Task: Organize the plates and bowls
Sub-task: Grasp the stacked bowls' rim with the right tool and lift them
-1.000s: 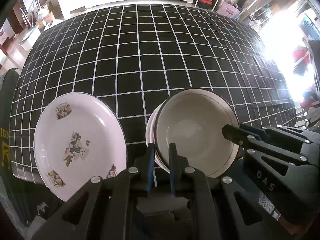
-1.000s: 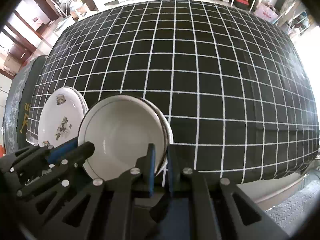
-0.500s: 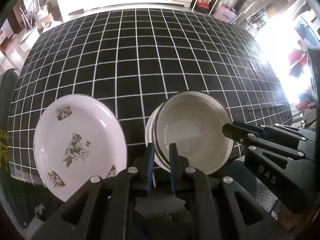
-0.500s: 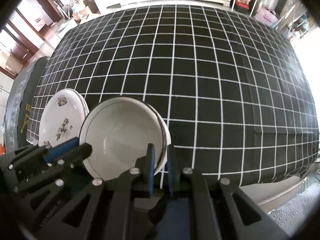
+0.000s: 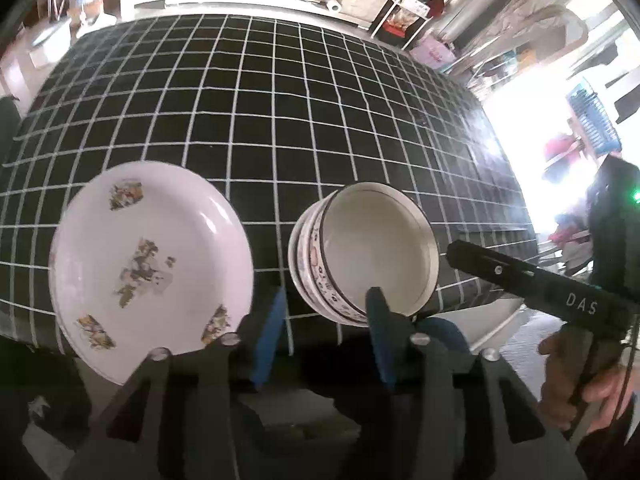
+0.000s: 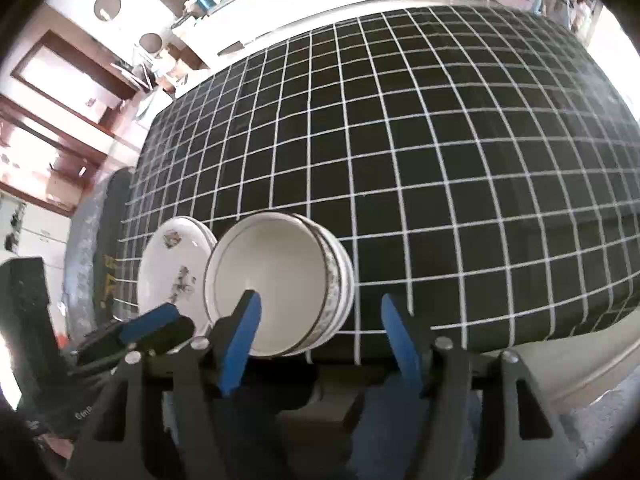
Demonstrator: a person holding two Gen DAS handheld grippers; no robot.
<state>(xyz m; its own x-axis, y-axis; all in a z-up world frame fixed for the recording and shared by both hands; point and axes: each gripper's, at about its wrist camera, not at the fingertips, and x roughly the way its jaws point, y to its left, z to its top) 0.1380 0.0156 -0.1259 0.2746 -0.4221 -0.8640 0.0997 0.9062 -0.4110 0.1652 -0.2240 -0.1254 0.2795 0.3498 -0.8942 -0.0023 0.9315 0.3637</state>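
A stack of white bowls with patterned sides (image 5: 372, 256) sits near the front edge of the black checked table (image 5: 280, 100). A stack of white floral plates (image 5: 148, 264) lies just left of it. My left gripper (image 5: 324, 316) is open, its fingers straddling the bowls' near left rim. My right gripper (image 6: 320, 324) is open, its fingers apart around the near right rim of the bowls (image 6: 276, 288). The plates (image 6: 172, 264) show left of the bowls there.
The table edge runs close in front of the dishes (image 6: 520, 344). The right gripper's body and the hand holding it (image 5: 560, 300) are at the right of the bowls. A dark chair back (image 6: 108, 232) stands at the table's left end.
Both grippers have opened from shut and pulled back slightly from the bowl stack. The bowls and plates stay where they were.
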